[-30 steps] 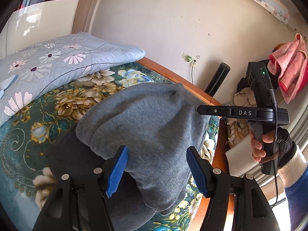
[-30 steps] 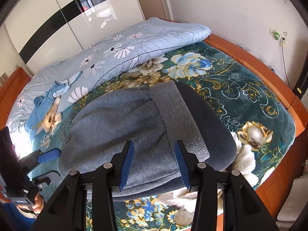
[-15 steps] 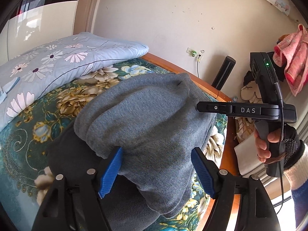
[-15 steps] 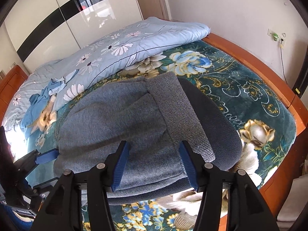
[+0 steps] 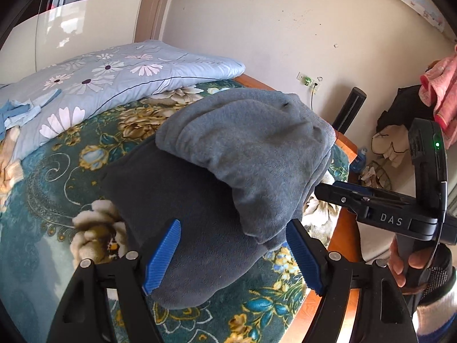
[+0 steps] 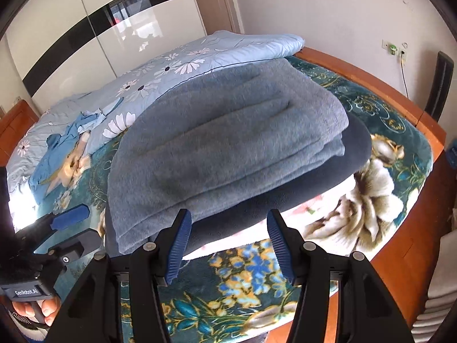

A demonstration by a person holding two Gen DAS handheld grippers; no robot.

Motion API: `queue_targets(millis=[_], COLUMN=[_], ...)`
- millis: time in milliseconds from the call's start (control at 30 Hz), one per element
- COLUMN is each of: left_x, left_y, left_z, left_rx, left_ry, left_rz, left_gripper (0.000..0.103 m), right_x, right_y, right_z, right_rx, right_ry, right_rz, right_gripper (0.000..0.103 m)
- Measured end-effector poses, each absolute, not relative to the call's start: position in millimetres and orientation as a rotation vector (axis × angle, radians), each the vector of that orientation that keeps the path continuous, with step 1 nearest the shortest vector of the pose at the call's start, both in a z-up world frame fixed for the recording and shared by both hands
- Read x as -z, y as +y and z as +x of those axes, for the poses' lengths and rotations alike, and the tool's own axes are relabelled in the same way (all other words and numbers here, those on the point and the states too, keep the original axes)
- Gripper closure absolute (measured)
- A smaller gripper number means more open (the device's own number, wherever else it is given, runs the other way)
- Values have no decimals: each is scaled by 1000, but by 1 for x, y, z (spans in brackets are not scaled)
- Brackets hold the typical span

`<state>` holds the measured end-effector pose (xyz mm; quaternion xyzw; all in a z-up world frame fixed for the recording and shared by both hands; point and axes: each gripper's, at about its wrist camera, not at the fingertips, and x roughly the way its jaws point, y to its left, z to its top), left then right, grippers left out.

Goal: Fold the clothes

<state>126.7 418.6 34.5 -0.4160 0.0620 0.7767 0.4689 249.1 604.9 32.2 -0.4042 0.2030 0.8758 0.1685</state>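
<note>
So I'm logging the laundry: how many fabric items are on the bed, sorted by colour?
Grey-blue folded garment: 1
Dark navy folded garment: 1
Light blue floral quilt: 1
Teal floral blanket: 1
Total: 4

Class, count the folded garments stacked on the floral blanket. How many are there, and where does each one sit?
2. The lighter grey-blue garment lies on top; the dark navy garment lies beneath it on the floral blanket. More could be hidden inside the stack.

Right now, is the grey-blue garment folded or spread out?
Folded: the grey-blue garment lies in stacked layers atop a darker garment on the bed.
</note>
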Motion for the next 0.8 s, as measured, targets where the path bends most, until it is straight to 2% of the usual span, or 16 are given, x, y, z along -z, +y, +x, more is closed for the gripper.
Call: queue_targets(millis=[100, 167, 267, 400, 633, 733, 800], left_x=[-31, -29, -26, -24, -23, -22, -22], left_y=[408, 403, 396, 385, 365, 358, 353], left_z=[126, 126, 126, 127, 124, 124, 124], left_rx=[-1920, -1931, -1939, -1945, -1953, -1959, -1967], left_ry=[141, 140, 151, 150, 131, 124, 121], left_rz=[-1038, -1044, -1051, -1054, -1073, -1078, -1074], left_gripper=[19, 15, 13, 0, 0, 0, 0], right_x=[-28, -28, -29, -29, -22, -22, -22], right_y=[595, 589, 578, 562, 539, 531, 526], right_z=[253, 255, 255, 253, 251, 253, 255], right_rx=[-2470, -2469, -2476, -2481, -2495, -2498, -2500], right_ry=[608, 611, 610, 590, 595, 592, 596], right_rz=[-1145, -1133, -1125, -1131, -1160, -1156, -1148], right_gripper=[45, 37, 37, 36, 33, 19, 19])
